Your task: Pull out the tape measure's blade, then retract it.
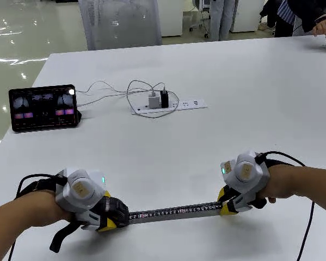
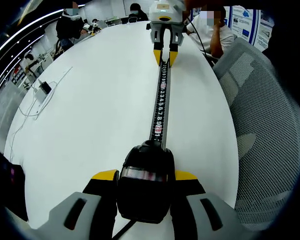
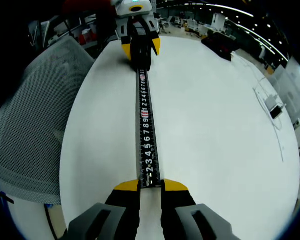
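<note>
White table (image 1: 250,109), near edge: one tape measure (image 2: 144,192) clamped in left gripper (image 2: 145,176); its one blade (image 3: 144,130) lies flat, tip pinched by right gripper (image 3: 151,186). Well beyond, open surface between: one tablet (image 1: 43,107), one power strip (image 1: 171,105)

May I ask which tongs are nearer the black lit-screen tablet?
Left. The left tongs are nearside of the black lit-screen tablet; right tongs farther right, at the black blade's tip.
</note>
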The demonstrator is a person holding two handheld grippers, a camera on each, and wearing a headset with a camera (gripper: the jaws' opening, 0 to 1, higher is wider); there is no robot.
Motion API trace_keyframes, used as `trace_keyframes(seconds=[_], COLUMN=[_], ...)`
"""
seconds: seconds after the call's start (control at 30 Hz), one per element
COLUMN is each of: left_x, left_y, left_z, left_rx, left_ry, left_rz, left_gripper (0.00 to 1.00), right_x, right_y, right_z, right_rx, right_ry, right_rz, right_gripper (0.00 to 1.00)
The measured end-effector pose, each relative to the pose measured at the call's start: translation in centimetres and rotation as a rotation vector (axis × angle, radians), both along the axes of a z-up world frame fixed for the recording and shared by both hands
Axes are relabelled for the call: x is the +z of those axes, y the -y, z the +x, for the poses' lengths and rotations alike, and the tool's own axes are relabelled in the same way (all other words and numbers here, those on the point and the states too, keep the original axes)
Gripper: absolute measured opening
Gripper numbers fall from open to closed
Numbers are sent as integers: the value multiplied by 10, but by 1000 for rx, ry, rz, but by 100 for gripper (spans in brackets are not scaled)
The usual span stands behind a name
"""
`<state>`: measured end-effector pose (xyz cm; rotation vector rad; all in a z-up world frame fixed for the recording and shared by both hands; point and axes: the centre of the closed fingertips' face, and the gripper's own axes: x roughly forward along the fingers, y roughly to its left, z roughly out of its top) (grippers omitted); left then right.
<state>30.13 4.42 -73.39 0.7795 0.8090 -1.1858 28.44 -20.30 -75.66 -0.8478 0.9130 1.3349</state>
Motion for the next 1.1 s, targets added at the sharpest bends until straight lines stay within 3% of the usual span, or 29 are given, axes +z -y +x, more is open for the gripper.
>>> trace_keyframes(seconds=[0.27, 0.57, 0.87, 1.1], left_x=[1, -1, 2, 6], left_y=[-4, -15, -18, -14], left_z=[-1, 1, 0, -1], left_rx=[-62, -39, 38, 69], left_ry=[-24, -42, -73, -68], left_rz=[55, 91, 69, 20], left_gripper=[37, 49, 62, 76], right_x=[0, 0, 2, 6], right_y=[1, 2, 6, 7], right_z=[1, 1, 0, 3], right_rx=[7, 29, -5, -63], right_ry=[-19, 7, 1, -6], right_rz=[-11, -40, -46, -32], right_gripper=[12, 13, 24, 35])
